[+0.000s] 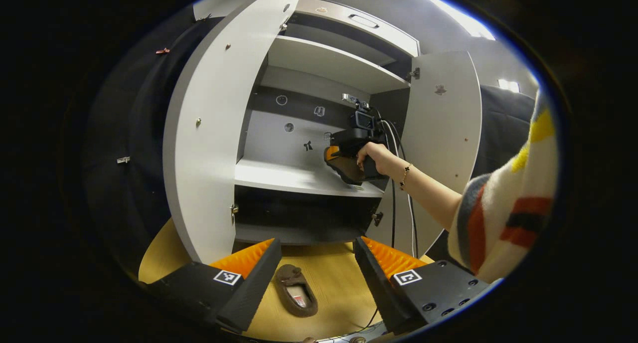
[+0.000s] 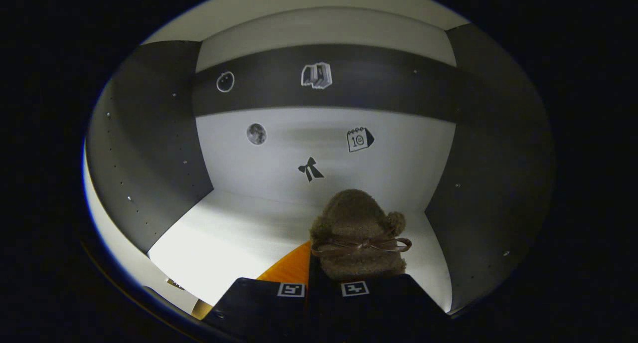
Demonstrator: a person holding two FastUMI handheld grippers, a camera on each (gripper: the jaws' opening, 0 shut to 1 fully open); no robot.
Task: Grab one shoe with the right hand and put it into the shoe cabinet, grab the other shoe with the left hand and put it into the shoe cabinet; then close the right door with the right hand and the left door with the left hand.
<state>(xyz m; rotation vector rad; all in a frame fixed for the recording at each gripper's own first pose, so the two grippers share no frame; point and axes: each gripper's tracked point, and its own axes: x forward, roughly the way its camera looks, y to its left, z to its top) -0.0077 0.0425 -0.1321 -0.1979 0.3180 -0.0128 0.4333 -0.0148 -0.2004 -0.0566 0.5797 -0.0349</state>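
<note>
From the left gripper view I see my left gripper point(image 1: 316, 263) hanging with its fingers spread wide and nothing between them, above the wooden floor point(image 1: 339, 288). The second shoe point(image 1: 297, 296), a brown fuzzy slipper, lies on that floor between the fingertips, lower down, opening up; a small red-and-white label sits inside it, too small for me to read.

Ahead stands the shoe cabinet point(image 1: 319, 128) with the left door point(image 1: 209, 133) and right door point(image 1: 441, 133) both swung open. A hand point(image 1: 375, 157) with a bracelet and a striped sleeve point(image 1: 503, 218) holds my right gripper point(image 1: 344, 166) at the right end of the middle shelf point(image 1: 289, 176), inside the cabinet.

In the right gripper view the first shoe point(image 2: 356, 236), brown and fuzzy with a thin bow across it, sits at the fingers, toe toward the back panel point(image 2: 398, 168), over the shelf's right side. The fingers are drawn close with the shoe's heel end between them, but I cannot tell whether both press on it. Small stickers mark the back panel; the calendar sticker point(image 2: 360, 139) shows "10", the only writing I can read.
</note>
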